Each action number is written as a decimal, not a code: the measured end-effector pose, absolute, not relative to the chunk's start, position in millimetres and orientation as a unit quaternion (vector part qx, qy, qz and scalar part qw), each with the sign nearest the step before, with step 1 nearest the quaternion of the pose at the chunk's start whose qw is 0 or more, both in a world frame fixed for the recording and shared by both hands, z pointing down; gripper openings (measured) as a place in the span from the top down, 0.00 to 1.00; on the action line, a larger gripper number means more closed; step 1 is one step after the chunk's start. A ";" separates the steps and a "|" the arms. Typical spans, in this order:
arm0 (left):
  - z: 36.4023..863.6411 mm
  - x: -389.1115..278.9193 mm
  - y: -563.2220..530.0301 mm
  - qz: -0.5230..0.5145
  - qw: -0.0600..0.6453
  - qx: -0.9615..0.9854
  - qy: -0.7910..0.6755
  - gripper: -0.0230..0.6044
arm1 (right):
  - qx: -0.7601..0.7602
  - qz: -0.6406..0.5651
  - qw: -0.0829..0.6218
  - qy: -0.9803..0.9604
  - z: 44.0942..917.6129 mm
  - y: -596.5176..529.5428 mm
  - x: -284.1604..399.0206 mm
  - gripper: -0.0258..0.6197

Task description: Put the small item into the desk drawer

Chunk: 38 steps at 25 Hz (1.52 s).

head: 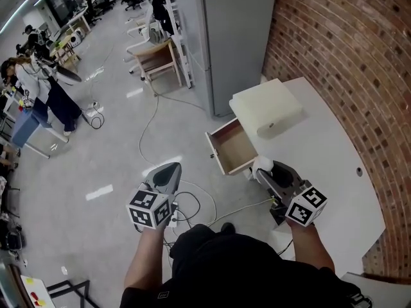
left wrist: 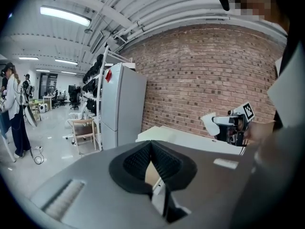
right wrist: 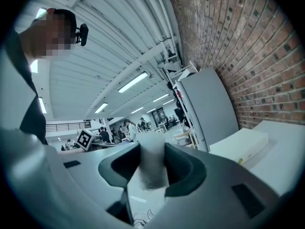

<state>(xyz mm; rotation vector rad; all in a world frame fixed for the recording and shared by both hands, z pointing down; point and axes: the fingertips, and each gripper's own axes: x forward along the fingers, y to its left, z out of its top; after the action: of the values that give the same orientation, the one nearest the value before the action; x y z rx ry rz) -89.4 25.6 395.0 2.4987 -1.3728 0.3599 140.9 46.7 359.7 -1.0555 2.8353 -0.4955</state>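
Small item (right wrist: 150, 168): a pale, soft-looking white piece, longer than it is wide.
Long axis: runs along the jaws of the right gripper (right wrist: 152, 149); its far end pokes out past the tips.
Pointing: in the head view the free end (head: 261, 165) faces the open drawer (head: 234, 147) (away from the person).
Right gripper: jaws pressed onto the small item from both sides, parted only by the item's width.
Item and right gripper: the item sits between the two pads, its lower part down in the gap.
Item and drawer: just beside the drawer's near right corner, at the edge of the white desk (head: 324, 159); not inside the drawer.
Left gripper (head: 165, 173): jaws brought together at the tips (left wrist: 151, 143), nothing between them.
Left gripper's place: over the floor, left of the drawer, well apart from the item.
On the desk: a white block (head: 266, 108) behind the drawer.
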 end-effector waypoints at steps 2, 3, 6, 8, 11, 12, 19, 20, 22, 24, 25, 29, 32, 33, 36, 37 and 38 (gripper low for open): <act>390.8 -83.6 22.6 0.125 0.130 0.863 -0.472 0.94 | -0.343 -0.164 0.038 0.924 361.8 45.3 145.6 0.73; 388.6 -81.5 20.5 0.124 0.128 0.864 -0.471 0.94 | -0.343 -0.165 0.038 0.924 363.7 44.0 147.7 0.73; 386.9 -74.5 12.7 0.122 0.127 0.866 -0.469 0.94 | -0.344 -0.167 0.040 0.923 365.5 40.0 153.9 0.73; 388.3 -68.9 7.2 0.124 0.128 0.868 -0.463 0.94 | -0.346 -0.166 0.044 0.922 363.9 38.0 157.6 0.73; 391.0 -60.3 -5.0 0.124 0.129 0.873 -0.454 0.94 | -0.353 -0.163 0.046 0.920 363.7 32.4 165.0 0.73; 392.0 -57.2 -10.2 0.123 0.130 0.874 -0.451 0.94 | -0.357 -0.164 0.046 0.918 365.1 29.6 168.5 0.73; 392.1 -38.1 -45.7 0.131 0.129 0.887 -0.424 0.94 | -0.380 -0.184 0.047 0.905 380.2 2.9 181.9 0.73; 393.1 -38.0 -51.2 0.133 0.130 0.888 -0.421 0.94 | -0.381 -0.185 0.046 0.905 381.9 -2.5 179.7 0.73; 398.0 -39.0 -62.3 0.137 0.136 0.888 -0.417 0.94 | -0.382 -0.190 0.047 0.903 385.5 -13.1 174.6 0.73; 403.9 -40.8 -74.4 0.140 0.143 0.889 -0.413 0.94 | -0.384 -0.198 0.047 0.901 390.9 -24.3 169.3 0.73; 405.8 -42.2 -81.3 0.141 0.145 0.889 -0.410 0.94 | -0.385 -0.203 0.046 0.899 394.3 -30.6 166.1 0.73; 414.1 -52.7 -111.7 0.140 0.156 0.891 -0.403 0.94 | -0.389 -0.215 0.033 0.895 403.8 -58.7 151.9 0.73; 422.0 -65.5 -134.6 0.141 0.167 0.891 -0.398 0.94 | -0.392 -0.216 0.027 0.894 404.5 -83.9 137.4 0.73; 423.9 -70.8 -142.6 0.141 0.170 0.891 -0.396 0.94 | -0.392 -0.216 0.024 0.894 404.6 -92.9 130.7 0.73; 428.9 -88.3 -168.3 0.140 0.177 0.892 -0.392 0.94 | -0.391 -0.220 0.013 0.893 408.2 -120.2 110.7 0.73; 430.7 -94.2 -176.9 0.139 0.179 0.893 -0.390 0.94 | -0.391 -0.222 0.009 0.893 409.1 -128.9 103.9 0.73; 432.8 -100.0 -185.3 0.139 0.181 0.893 -0.387 0.94 | -0.392 -0.223 0.005 0.893 410.3 -137.1 97.2 0.73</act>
<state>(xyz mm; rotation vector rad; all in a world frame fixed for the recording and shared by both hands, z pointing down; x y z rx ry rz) -100.0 -185.3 432.8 2.5220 -1.0933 0.3924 97.2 -137.1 410.3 -1.2270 2.7946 -0.6980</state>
